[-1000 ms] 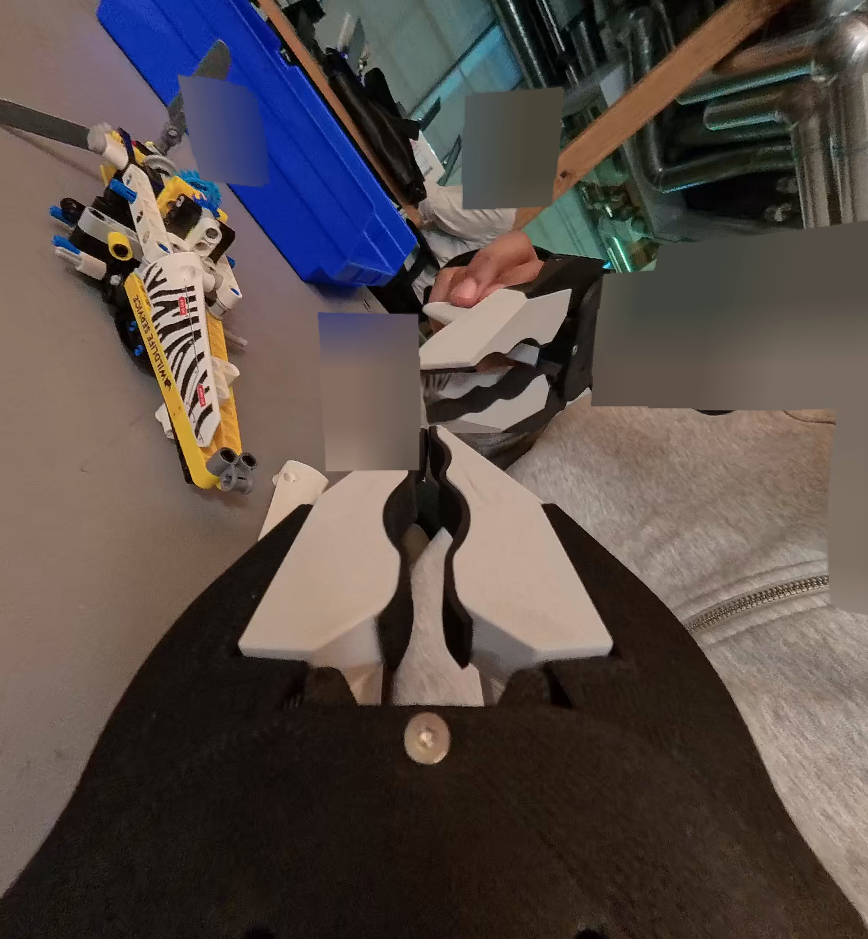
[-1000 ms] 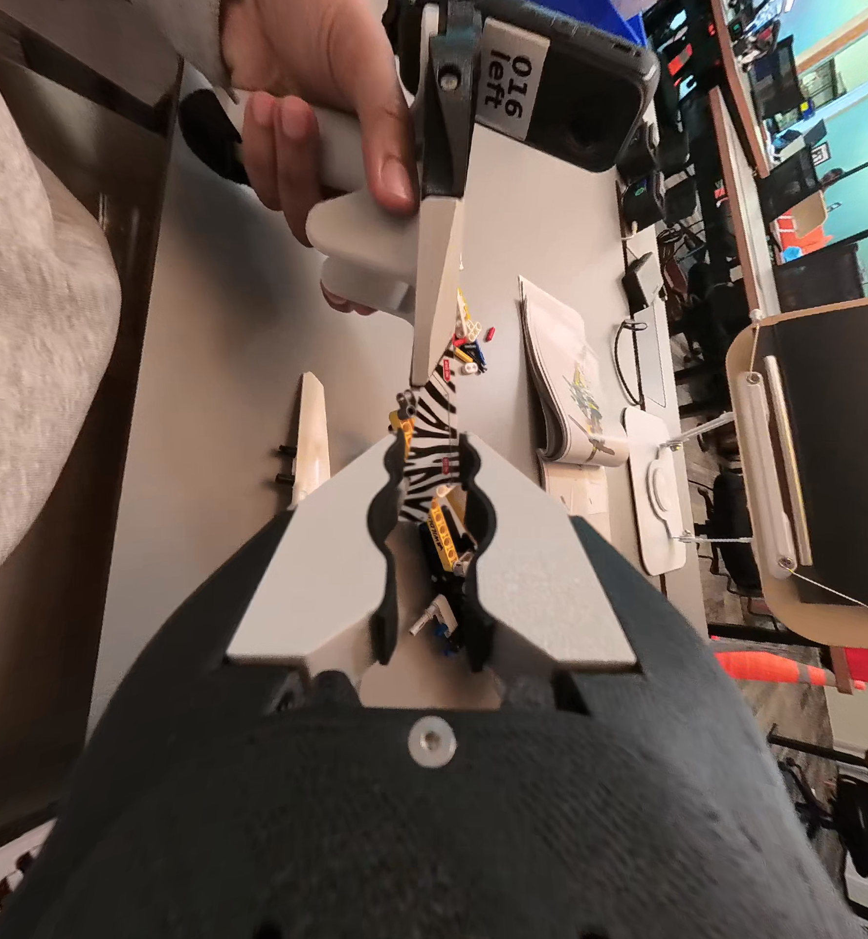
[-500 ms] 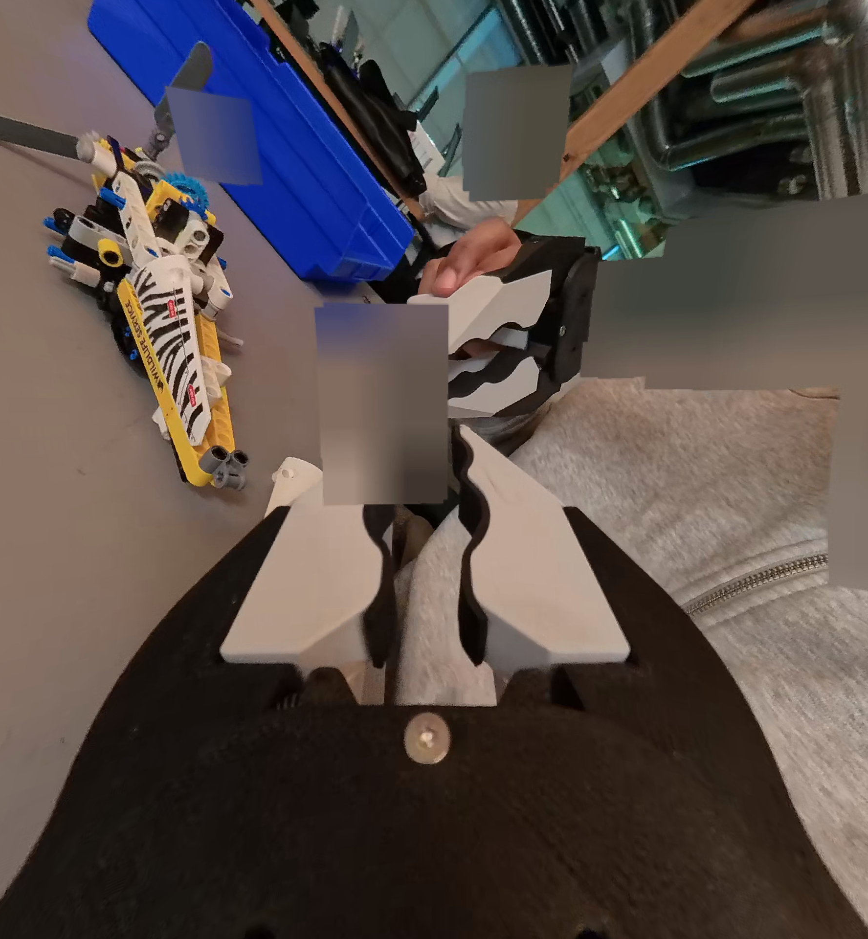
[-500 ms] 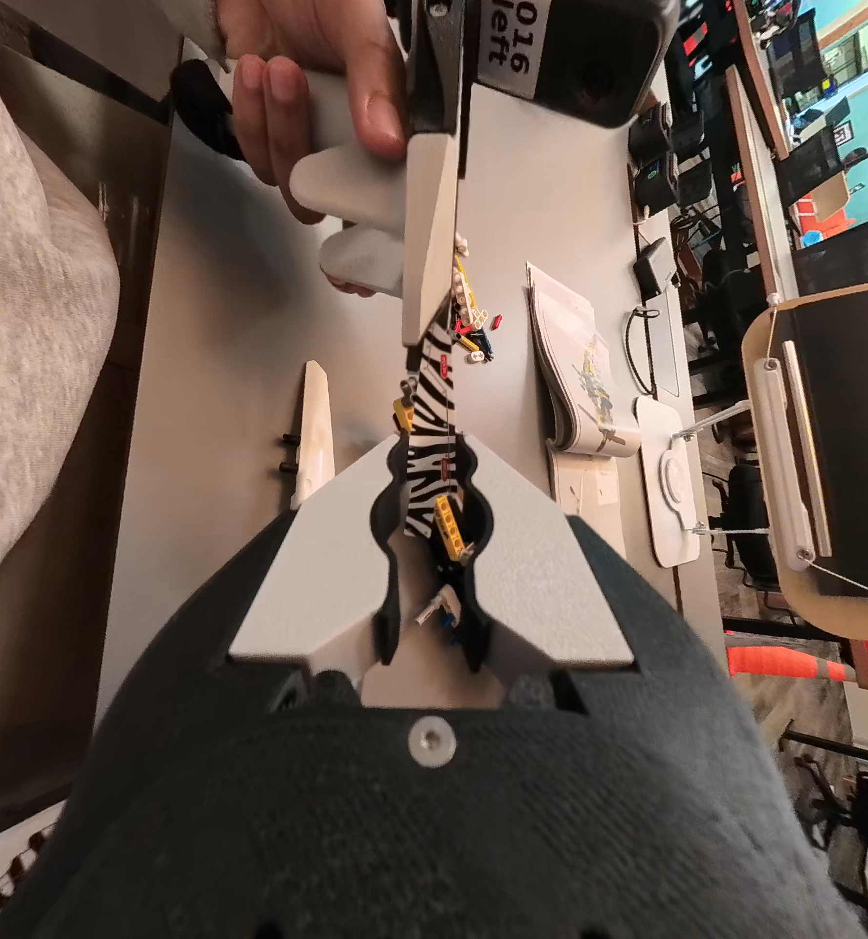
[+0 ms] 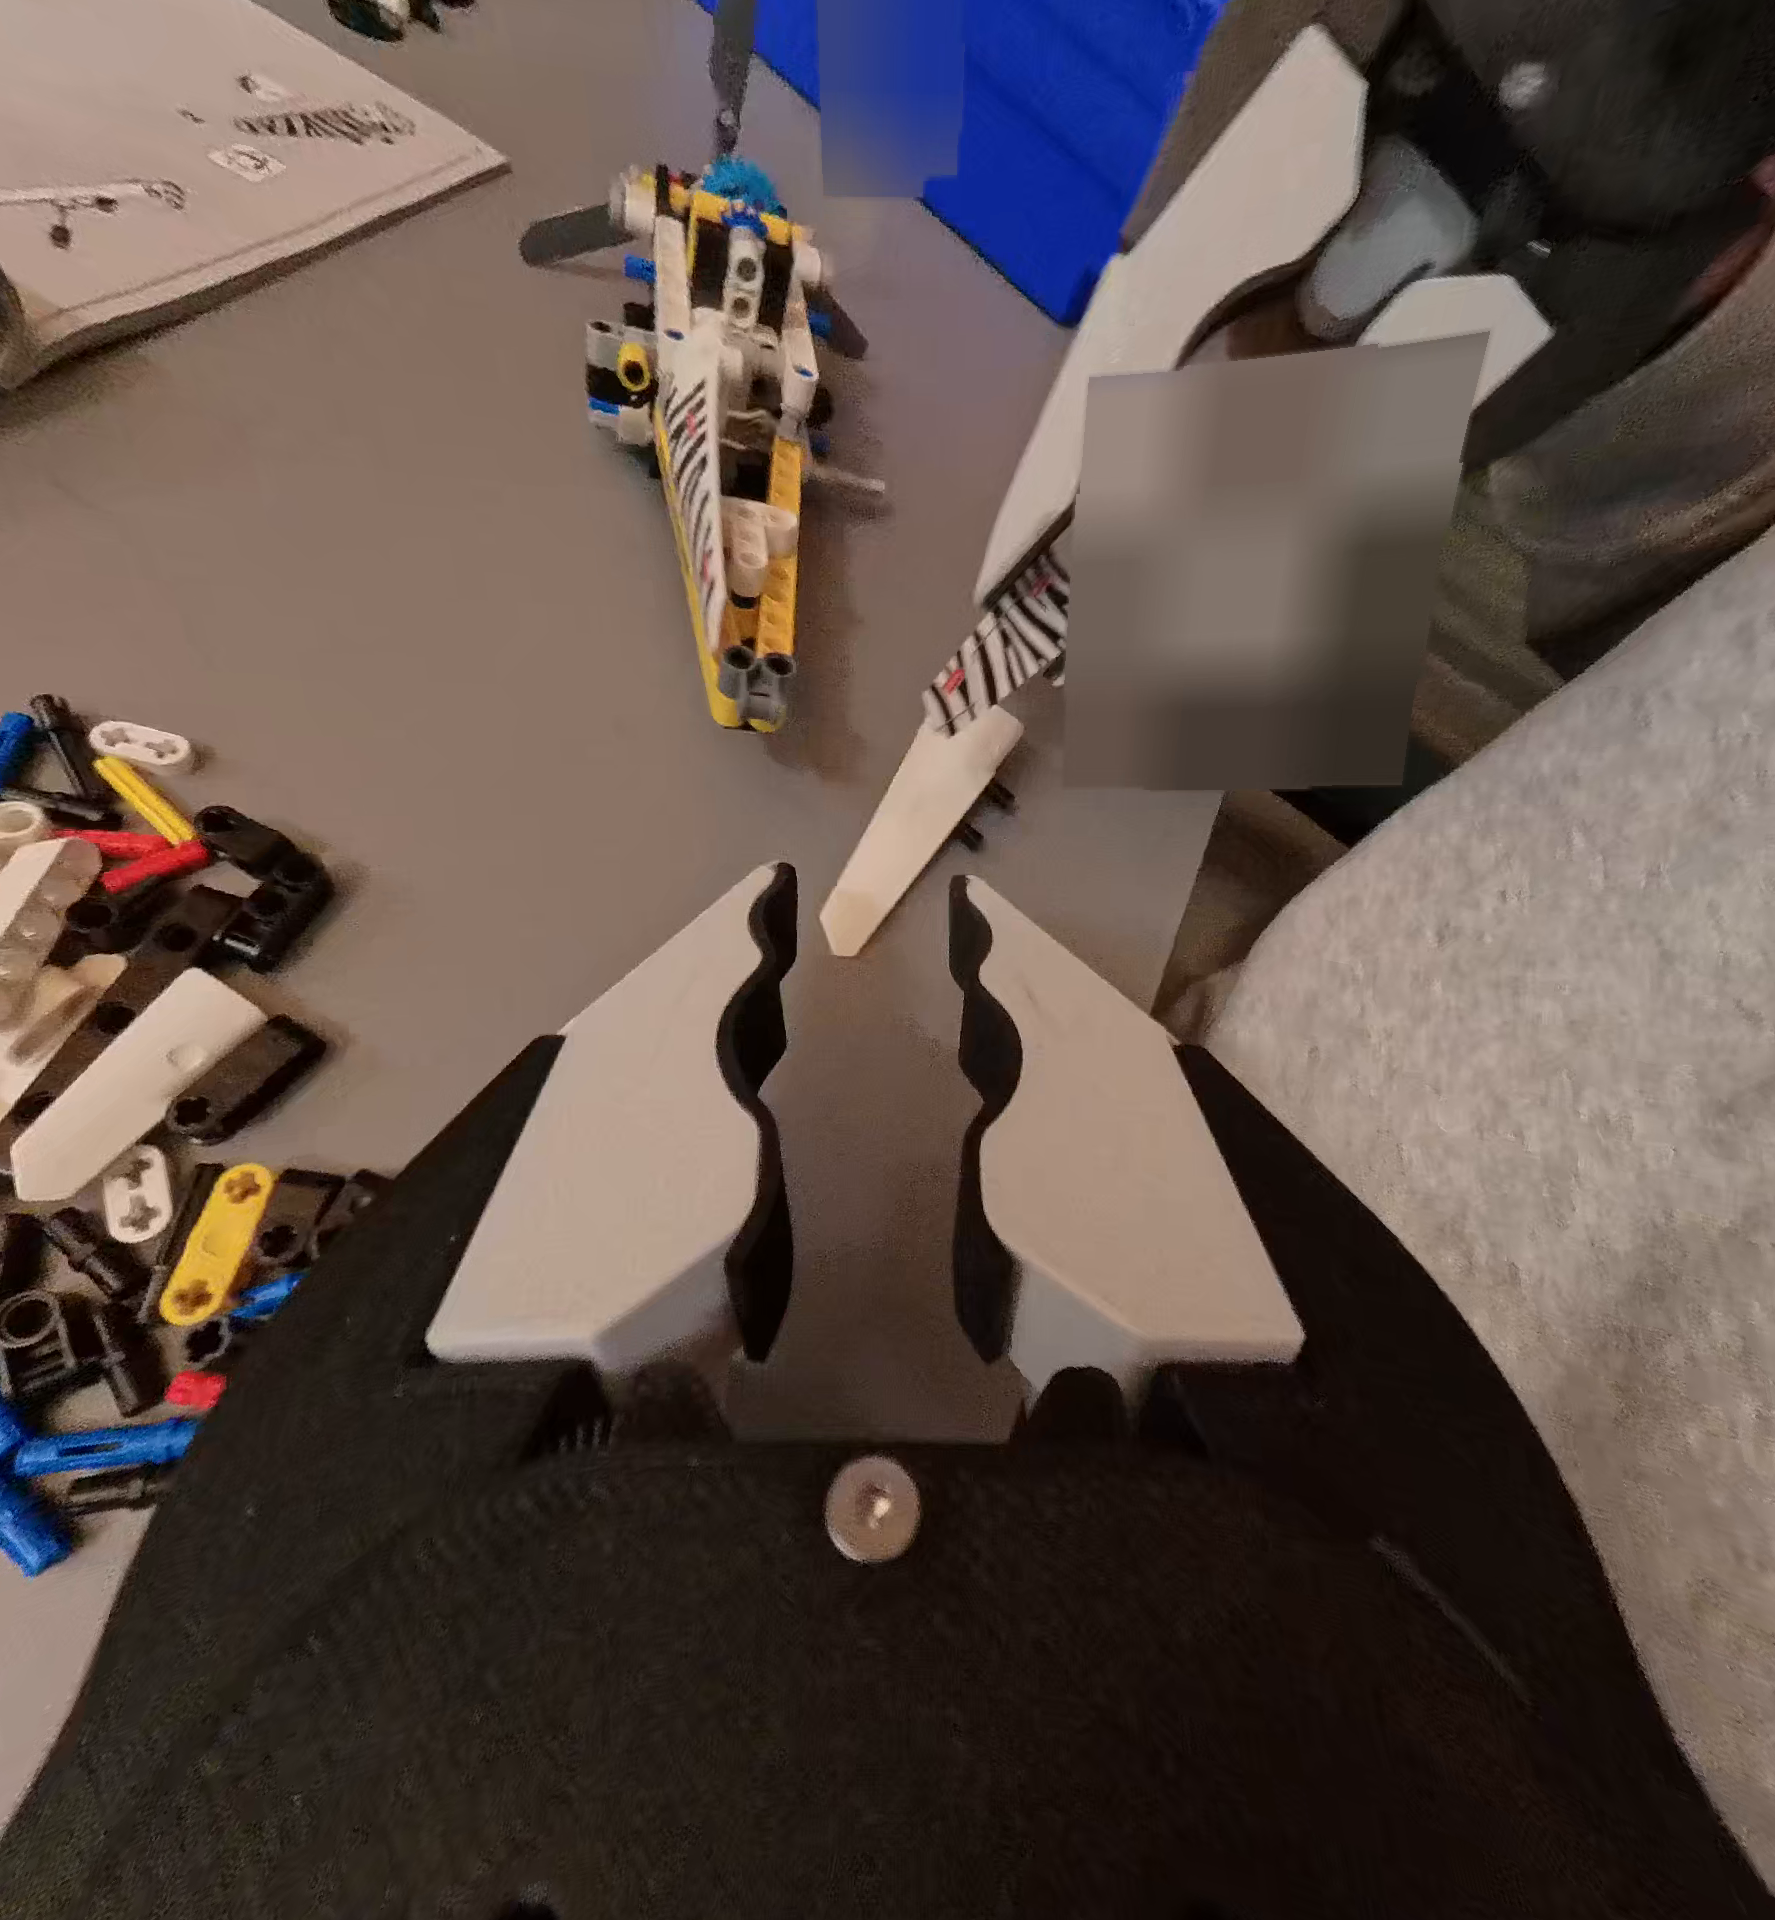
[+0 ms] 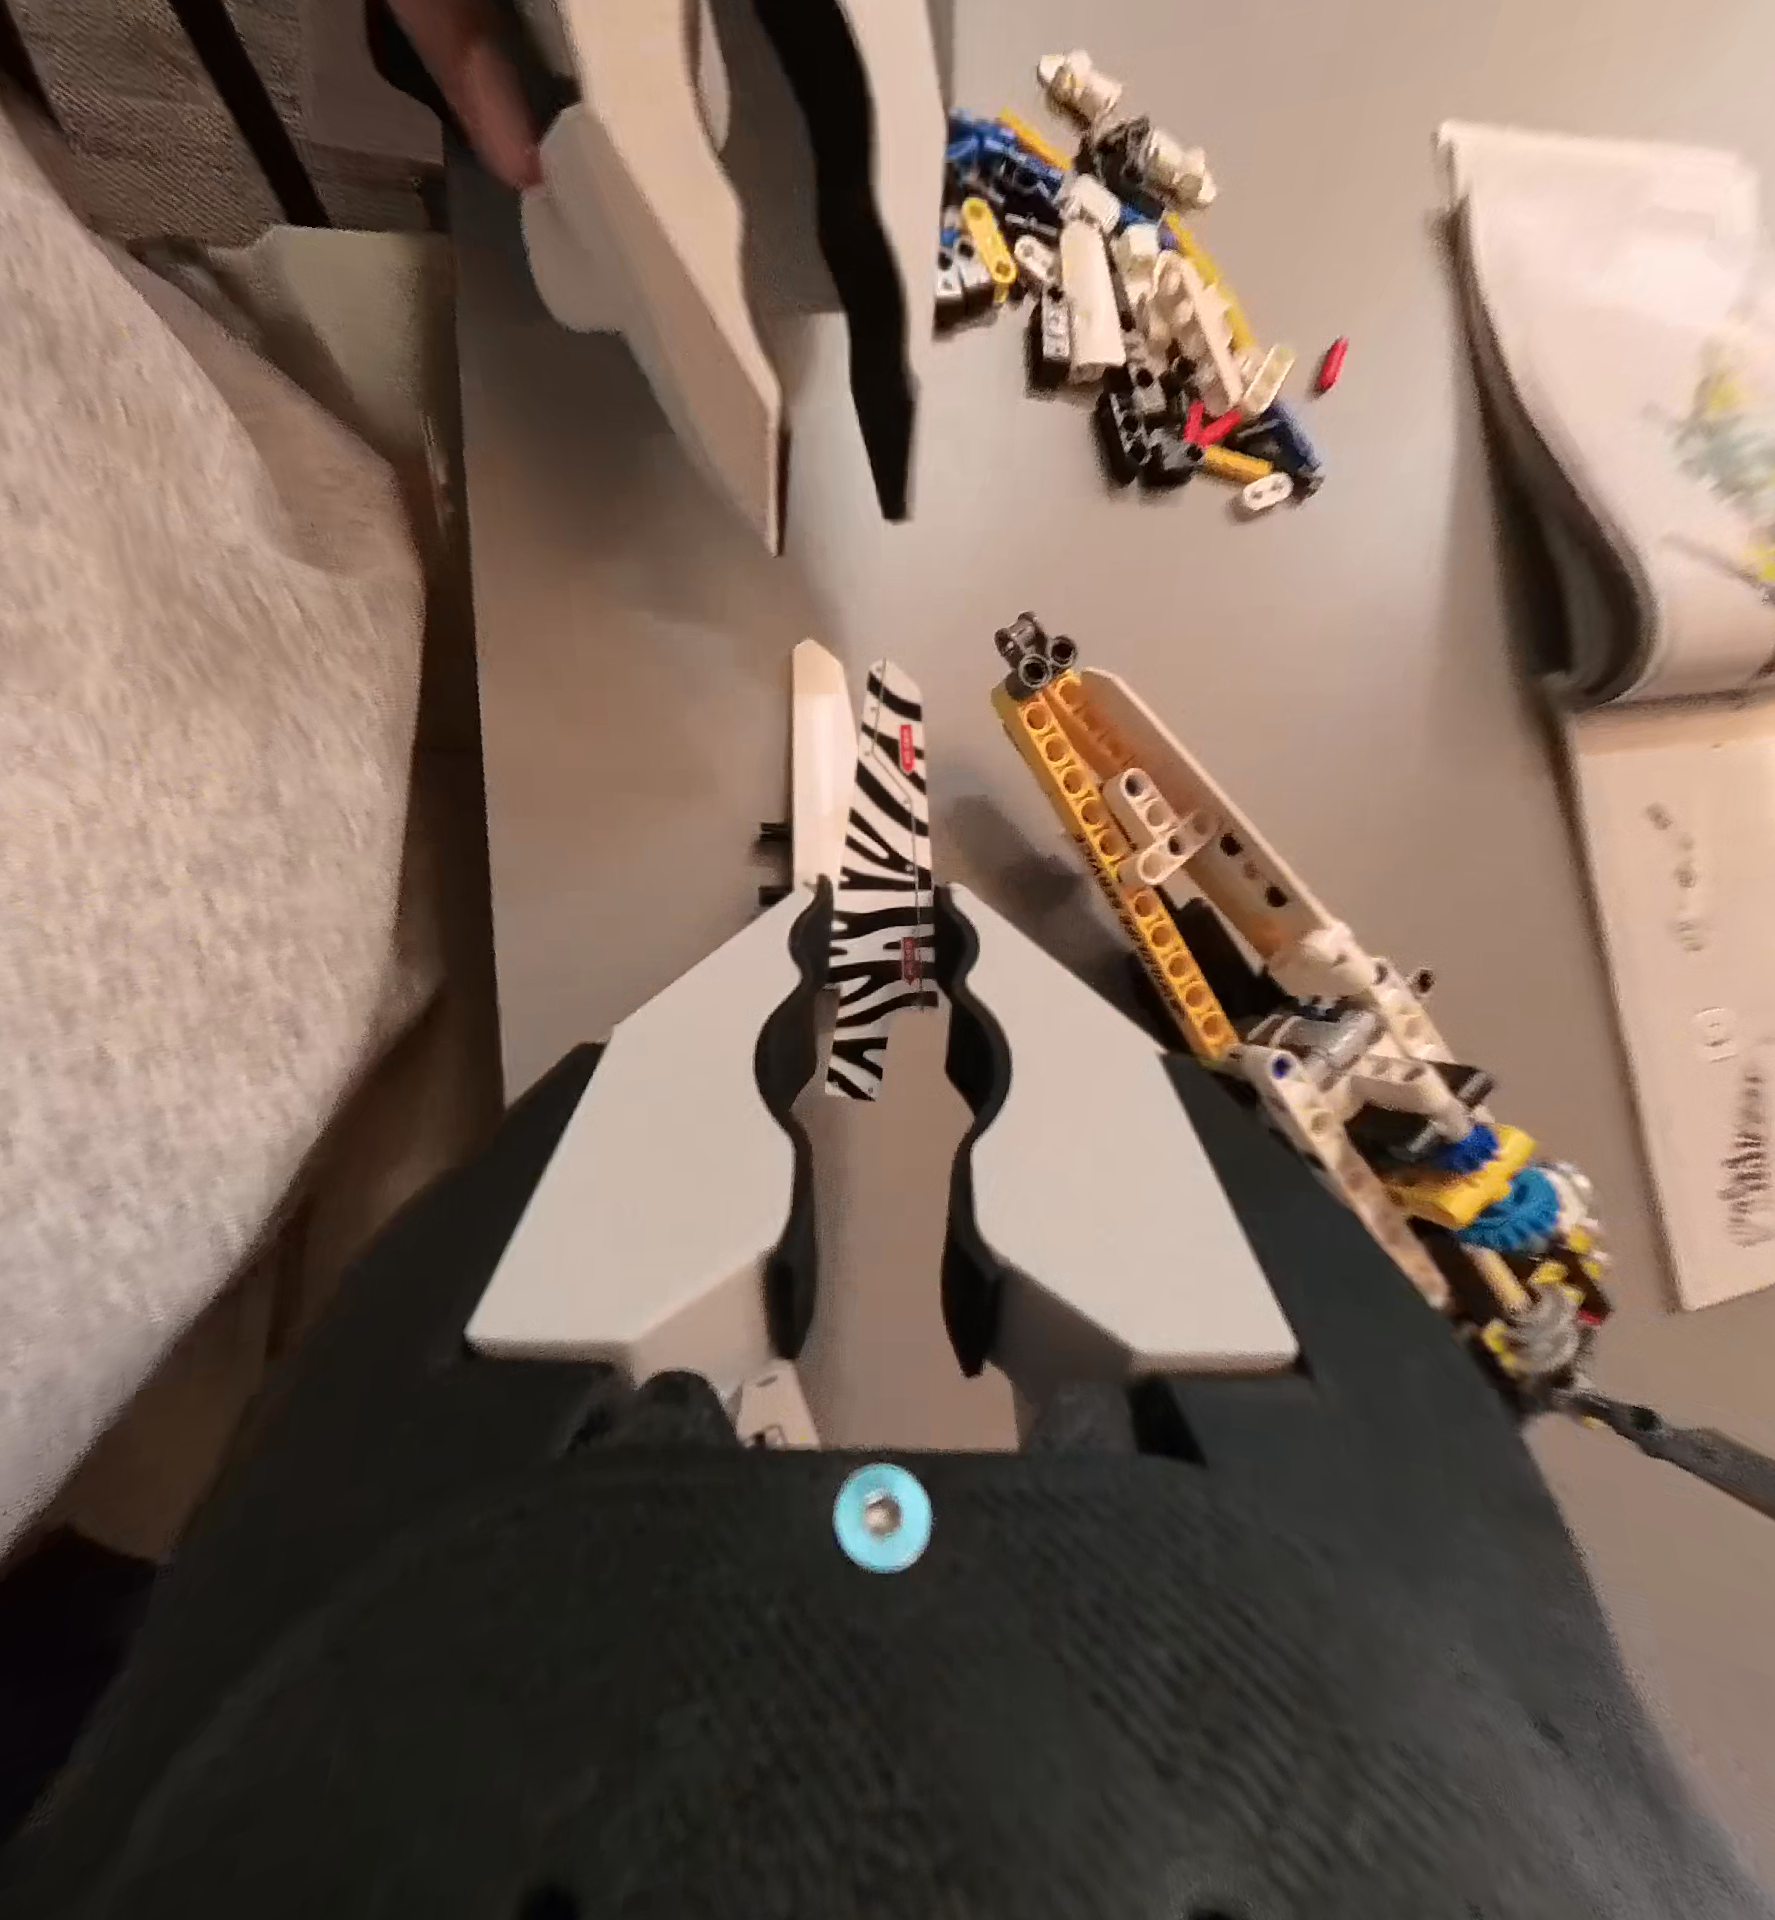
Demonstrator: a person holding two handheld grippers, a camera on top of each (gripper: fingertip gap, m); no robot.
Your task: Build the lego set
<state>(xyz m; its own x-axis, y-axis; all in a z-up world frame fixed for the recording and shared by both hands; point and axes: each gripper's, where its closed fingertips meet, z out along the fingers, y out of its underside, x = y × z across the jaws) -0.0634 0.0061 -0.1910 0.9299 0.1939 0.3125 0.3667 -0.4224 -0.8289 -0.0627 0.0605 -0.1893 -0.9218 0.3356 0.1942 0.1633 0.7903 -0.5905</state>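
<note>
Left tongs (image 5: 870,883) now parted (empty), right tongs (image 6: 878,902) around zebra-striped panel (image 6: 881,883)

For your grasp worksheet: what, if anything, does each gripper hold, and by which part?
Right gripper clamps the zebra-striped panel near its wider end. Left gripper is open and holds nothing.

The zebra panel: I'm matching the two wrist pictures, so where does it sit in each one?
Left wrist view: zebra panel right of centre, under the far gripper, partly behind a blur patch, touching the plain white panel.
Right wrist view: centre, between the right gripper jaws, white panel just to its left.
Shared landmark: the yellow model on the table.
</note>
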